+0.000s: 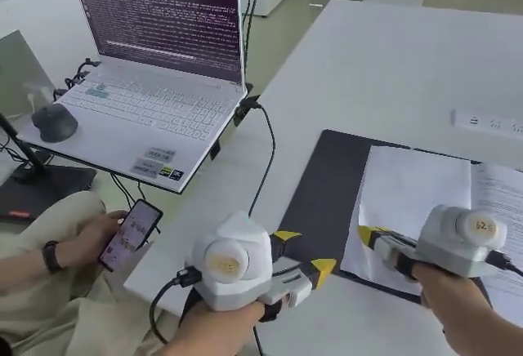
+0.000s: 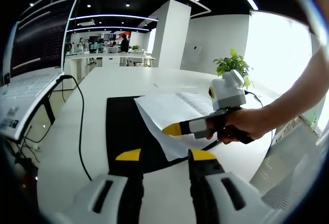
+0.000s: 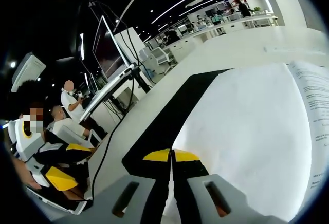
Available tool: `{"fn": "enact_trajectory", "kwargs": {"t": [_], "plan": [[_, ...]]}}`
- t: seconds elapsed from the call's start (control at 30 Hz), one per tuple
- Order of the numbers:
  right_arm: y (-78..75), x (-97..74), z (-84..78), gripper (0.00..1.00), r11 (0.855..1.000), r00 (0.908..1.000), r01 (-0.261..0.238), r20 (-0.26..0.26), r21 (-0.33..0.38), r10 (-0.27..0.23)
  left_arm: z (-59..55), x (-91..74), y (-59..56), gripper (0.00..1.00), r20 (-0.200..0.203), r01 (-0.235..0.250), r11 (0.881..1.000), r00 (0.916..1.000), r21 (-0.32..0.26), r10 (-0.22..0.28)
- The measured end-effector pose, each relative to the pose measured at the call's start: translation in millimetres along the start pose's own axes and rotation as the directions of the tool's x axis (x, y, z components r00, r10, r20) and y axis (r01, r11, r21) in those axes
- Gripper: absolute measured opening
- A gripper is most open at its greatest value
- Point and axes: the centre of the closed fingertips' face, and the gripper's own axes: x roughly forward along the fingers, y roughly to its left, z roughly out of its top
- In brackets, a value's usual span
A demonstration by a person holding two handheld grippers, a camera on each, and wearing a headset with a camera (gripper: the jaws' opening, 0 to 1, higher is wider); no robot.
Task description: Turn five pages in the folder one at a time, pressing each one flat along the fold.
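The head view looks steeply down on the white desk (image 1: 392,54), while both gripper views skim low across it from its near edge; all three share the open black folder (image 1: 327,201) and its white paper page (image 1: 417,184).

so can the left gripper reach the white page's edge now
Probably yes: the left gripper is open and aimed at the white page, with just bare black folder and table between.

Looks like an open-plan office: white desk (image 1: 384,62), laptop (image 1: 155,62), long ceiling lights (image 2: 128,16), more desks (image 2: 110,57) behind.
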Motion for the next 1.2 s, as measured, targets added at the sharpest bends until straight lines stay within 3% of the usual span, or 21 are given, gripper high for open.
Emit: {"fn": "enact_trajectory", "kwargs": {"t": [0.17,0.43,0.6,0.73,0.87,1.0,1.2], "plan": [[-5.2,4.1,-4.8,0.0,1.0,0.9999,0.002,-0.013,0.019,-0.001,-6.0,3.4,2.1,0.33,-0.018,0.0,1.0,0.9998,0.004,0.0],[4.6,2.3,-2.9,0.0,0.999,0.9994,-0.032,-0.01,0.01,0.032,-12.1,12.6,0.4,0.31,-0.037,0.008,1.0,0.9993,0.008,-0.008],[6.4,-12.0,14.5,0.0,0.998,0.9972,-0.06,0.045,0.016,0.059,-14.9,27.9,-5.3,0.29,-0.048,0.03,0.999,0.9984,0.022,-0.029],[4.4,-34.9,37.4,0.0,0.997,0.9913,-0.075,0.11,0.021,0.072,-17.9,52.1,-15.7,0.26,-0.058,0.059,0.997,0.9967,0.041,-0.056],[-11.0,-58.4,55.5,0.0,0.997,0.9858,-0.073,0.154,0.036,0.067,-20.6,78.1,-28.0,0.25,-0.074,0.085,0.993,0.9941,0.078,-0.079],[-34.0,-79.7,65.1,0.0,0.998,0.9835,-0.045,0.177,0.048,0.036,-27.4,99.3,-29.8,0.23,-0.091,0.076,0.992,0.9936,0.105,-0.066],[-69.7,-99.0,63.5,0.0,0.998,0.9874,0.021,0.156,0.061,-0.03,-36.6,106.3,-24.6,0.19,-0.116,0.032,0.992,0.993,0.125,-0.018]]}}
